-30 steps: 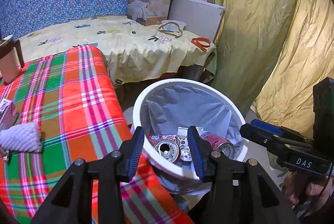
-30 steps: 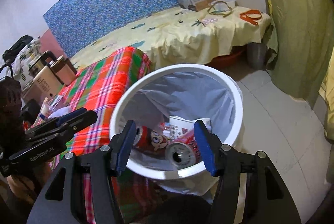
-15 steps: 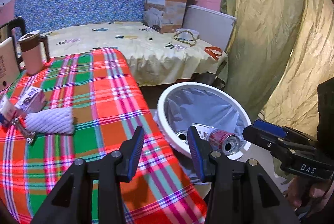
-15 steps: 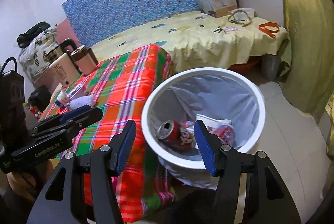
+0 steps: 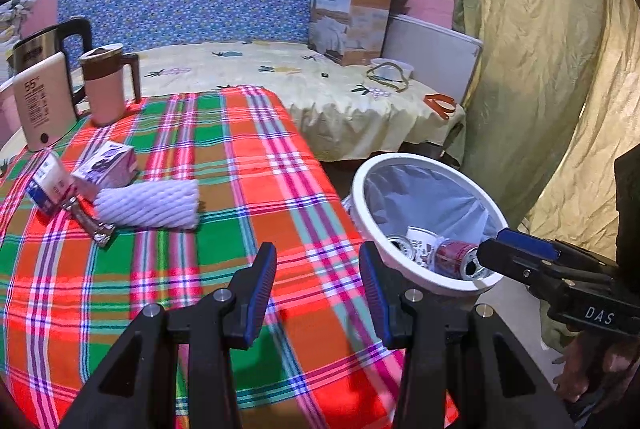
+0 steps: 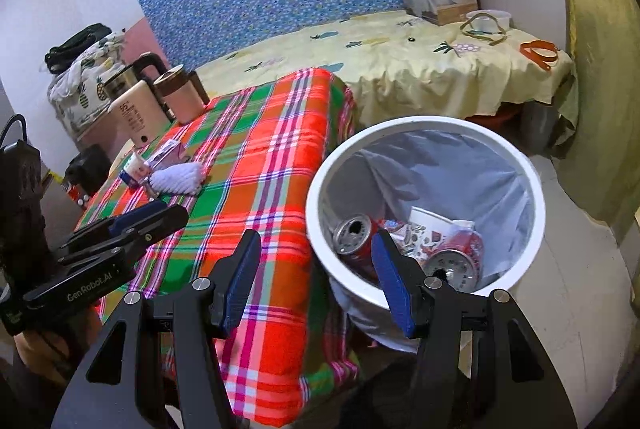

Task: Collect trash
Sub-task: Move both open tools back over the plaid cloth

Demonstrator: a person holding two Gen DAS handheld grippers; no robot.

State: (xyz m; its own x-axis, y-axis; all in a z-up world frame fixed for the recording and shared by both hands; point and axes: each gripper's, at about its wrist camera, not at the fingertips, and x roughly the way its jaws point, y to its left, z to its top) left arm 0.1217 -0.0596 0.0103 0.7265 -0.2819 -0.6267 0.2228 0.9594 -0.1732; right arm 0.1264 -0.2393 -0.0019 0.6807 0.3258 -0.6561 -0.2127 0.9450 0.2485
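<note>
- Nearest, the left gripper (image 5: 318,281) hangs over the plaid tablecloth (image 5: 240,169) with its jaws apart and nothing between them.
- The right gripper (image 6: 316,269) sits over the gap between the table edge and the white bin (image 6: 536,197), jaws apart and empty too.
- The bin stands on the floor just right of the table; two red cans (image 6: 354,237) and a printed paper cup (image 6: 430,225) already lie inside.
- The trash left to collect is at the far left of the table: a white foam sleeve (image 5: 150,203), two small cartons (image 5: 106,169) and a foil wrapper (image 5: 90,225), all touching or just beside one another.
- The foam sleeve lies flat with its long axis running left to right, open end to the right; the wrapper looks to point diagonally toward the near right, though it is small and partly tucked under.
- Risk: the pieces are bunched, so a grab at the sleeve could drag a carton or wrapper along or knock one off the left edge.
- Risk: the soft sleeve could squash and slip out over the floor on the way to the bin.
- Farther back, a mug (image 5: 108,85) and a kettle (image 5: 40,101) stand close enough to be bumped by a long reach.
</note>
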